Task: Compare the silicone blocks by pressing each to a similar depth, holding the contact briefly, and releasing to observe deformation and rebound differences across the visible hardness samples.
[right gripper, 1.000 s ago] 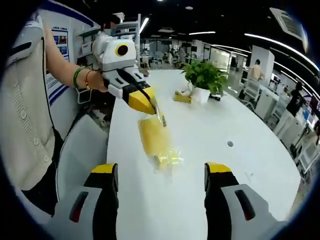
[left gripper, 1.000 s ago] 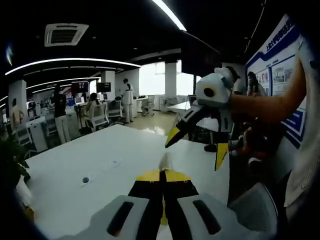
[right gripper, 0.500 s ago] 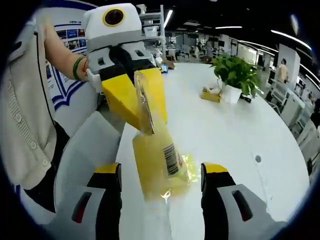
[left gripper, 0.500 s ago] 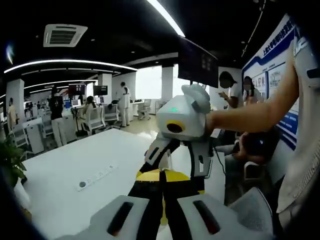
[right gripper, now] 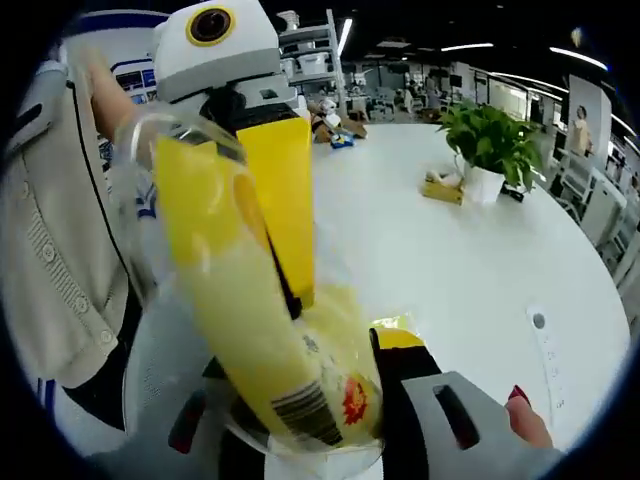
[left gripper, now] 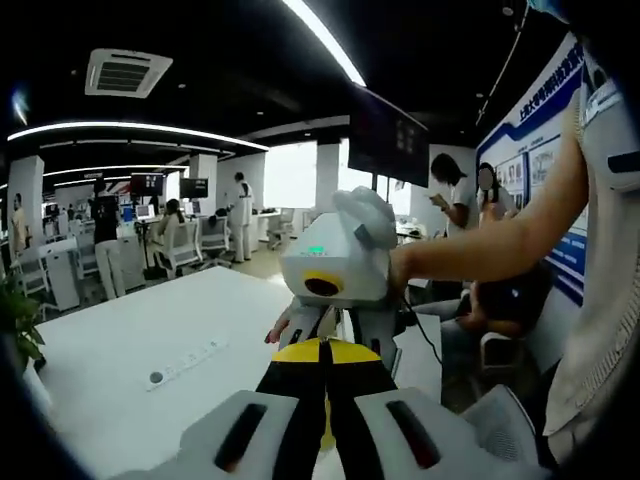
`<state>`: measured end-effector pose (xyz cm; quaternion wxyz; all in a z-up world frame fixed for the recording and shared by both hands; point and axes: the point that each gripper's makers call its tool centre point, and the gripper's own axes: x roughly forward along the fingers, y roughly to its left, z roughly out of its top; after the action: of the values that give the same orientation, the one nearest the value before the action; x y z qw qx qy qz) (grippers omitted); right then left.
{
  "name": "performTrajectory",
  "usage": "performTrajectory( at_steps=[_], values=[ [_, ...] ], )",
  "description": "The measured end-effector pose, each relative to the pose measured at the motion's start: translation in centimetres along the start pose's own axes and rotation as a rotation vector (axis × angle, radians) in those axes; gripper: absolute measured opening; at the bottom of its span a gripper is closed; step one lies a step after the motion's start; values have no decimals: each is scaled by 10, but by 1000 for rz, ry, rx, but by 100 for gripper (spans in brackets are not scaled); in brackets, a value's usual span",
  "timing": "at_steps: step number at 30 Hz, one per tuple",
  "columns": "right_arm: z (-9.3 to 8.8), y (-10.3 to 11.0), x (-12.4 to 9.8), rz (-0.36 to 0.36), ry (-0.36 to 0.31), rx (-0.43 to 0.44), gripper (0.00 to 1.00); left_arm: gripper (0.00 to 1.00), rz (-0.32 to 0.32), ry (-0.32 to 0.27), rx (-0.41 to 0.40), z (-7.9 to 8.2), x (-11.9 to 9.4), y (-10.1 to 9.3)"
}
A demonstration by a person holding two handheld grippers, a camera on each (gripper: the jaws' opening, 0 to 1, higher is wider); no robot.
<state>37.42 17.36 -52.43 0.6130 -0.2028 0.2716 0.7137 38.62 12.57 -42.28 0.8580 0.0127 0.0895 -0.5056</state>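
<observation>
Up front in the left gripper view, the left gripper's (left gripper: 325, 352) black, yellow-tipped jaws stand pressed together, though what lies between them cannot be made out from here; just beyond them the white right gripper (left gripper: 335, 325), held by a bare forearm (left gripper: 480, 240), hangs over the long white table (left gripper: 150, 330); its jaws are partly hidden behind the left jaw tips, so their spread cannot be told in this view; a white power strip (left gripper: 185, 360) lies on the table, and people stand in the open office behind.

Across in the right gripper view, the clear plastic packet of yellow silicone material (right gripper: 265, 330) appears, held above the table (right gripper: 450, 240) close to the lens; its top edge is pinched by the left gripper (right gripper: 215, 135), whose jaws are closed on it; the packet hangs between the right gripper's (right gripper: 300, 400) jaws, which stand apart; whether they touch it is unclear, since the packet covers the left jaw; a barcode and red mark show near its lower end; a green potted plant (right gripper: 490, 140) stands well away.
</observation>
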Motion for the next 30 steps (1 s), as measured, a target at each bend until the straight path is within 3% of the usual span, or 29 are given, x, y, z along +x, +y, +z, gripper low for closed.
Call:
performTrajectory(
  at_steps=[11,21,30],
  values=[
    [4,8,-3,-40,8,-20,23,0,-24,-7,16,6,-5,-10],
    [-4,19,-4,-24,47,-31,14,0,-41,10,50,5,-6,-21],
    [-8,26,-3,-12,73,-28,12,0,-45,25,57,2,-7,-22]
  ],
)
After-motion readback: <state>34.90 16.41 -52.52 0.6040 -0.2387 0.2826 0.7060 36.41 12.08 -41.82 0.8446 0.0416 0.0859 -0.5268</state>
